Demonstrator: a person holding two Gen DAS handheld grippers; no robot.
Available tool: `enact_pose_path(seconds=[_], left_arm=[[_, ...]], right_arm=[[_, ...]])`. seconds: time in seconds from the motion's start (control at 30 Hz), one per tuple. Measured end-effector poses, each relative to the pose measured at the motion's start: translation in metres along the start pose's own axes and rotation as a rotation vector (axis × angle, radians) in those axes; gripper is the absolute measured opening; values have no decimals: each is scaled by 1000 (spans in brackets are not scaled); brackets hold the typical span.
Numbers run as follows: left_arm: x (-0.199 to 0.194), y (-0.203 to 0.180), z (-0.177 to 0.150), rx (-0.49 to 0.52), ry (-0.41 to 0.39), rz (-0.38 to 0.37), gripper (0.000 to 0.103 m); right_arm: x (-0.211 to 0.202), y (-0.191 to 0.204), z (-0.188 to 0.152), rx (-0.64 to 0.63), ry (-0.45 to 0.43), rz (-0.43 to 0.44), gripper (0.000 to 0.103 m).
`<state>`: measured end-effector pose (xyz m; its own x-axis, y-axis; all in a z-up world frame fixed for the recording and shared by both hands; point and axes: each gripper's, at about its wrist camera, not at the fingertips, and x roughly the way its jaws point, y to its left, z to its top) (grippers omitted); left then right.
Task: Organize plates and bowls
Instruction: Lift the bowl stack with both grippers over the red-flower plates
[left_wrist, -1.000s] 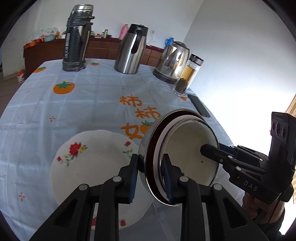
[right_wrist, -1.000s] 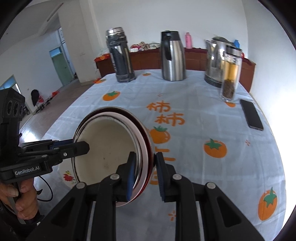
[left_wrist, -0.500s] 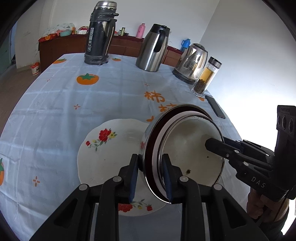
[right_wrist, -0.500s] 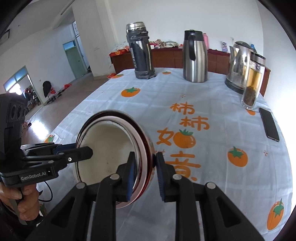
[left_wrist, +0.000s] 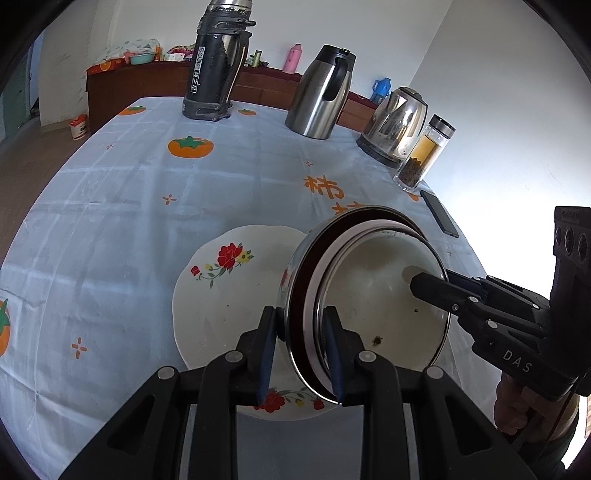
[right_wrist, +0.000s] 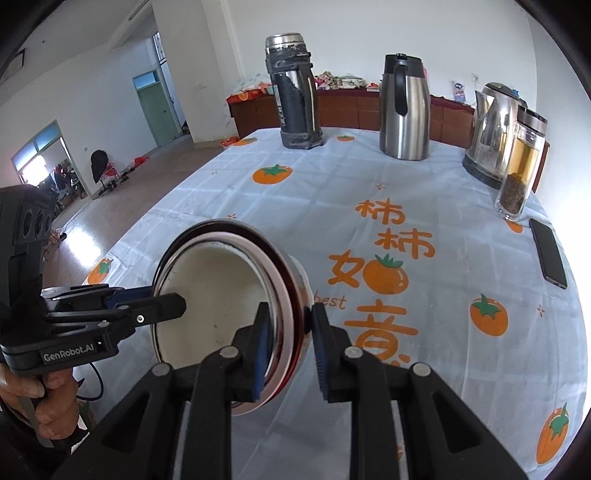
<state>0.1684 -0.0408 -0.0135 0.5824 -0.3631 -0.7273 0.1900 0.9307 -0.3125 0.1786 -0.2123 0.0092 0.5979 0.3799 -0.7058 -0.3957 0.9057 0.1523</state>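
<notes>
A steel bowl (left_wrist: 373, 295) with a cream inside and a dark red rim hangs tilted on its side, gripped by both grippers on opposite rims. My left gripper (left_wrist: 301, 354) is shut on its near rim, one pad inside and one outside. My right gripper (right_wrist: 288, 347) is shut on the opposite rim in the same way. In the left wrist view the right gripper's inner finger (left_wrist: 439, 290) reaches into the bowl. The left one's inner finger (right_wrist: 162, 308) shows in the right wrist view, across the bowl (right_wrist: 214, 295). A white plate (left_wrist: 229, 295) with red flowers lies on the tablecloth under the bowl's left side.
At the table's far side stand a black thermos (left_wrist: 216, 62), a steel jug (left_wrist: 321, 96), a kettle (left_wrist: 397, 125) and a glass tea bottle (left_wrist: 424, 155). A phone (right_wrist: 548, 253) lies near the right edge. A person's hand (right_wrist: 33, 398) grips the left handle.
Both grippers have carried the bowl sideways across the table, still clamped on it. The flowered plate now lies more directly under the bowl.
</notes>
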Motion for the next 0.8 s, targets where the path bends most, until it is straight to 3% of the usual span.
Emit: enact_pose_path(seconds=[0.8], left_arm=[[-2,15,-5,-40,23,22,27]], right_arm=[[14,13,9,-53,45,19,22]])
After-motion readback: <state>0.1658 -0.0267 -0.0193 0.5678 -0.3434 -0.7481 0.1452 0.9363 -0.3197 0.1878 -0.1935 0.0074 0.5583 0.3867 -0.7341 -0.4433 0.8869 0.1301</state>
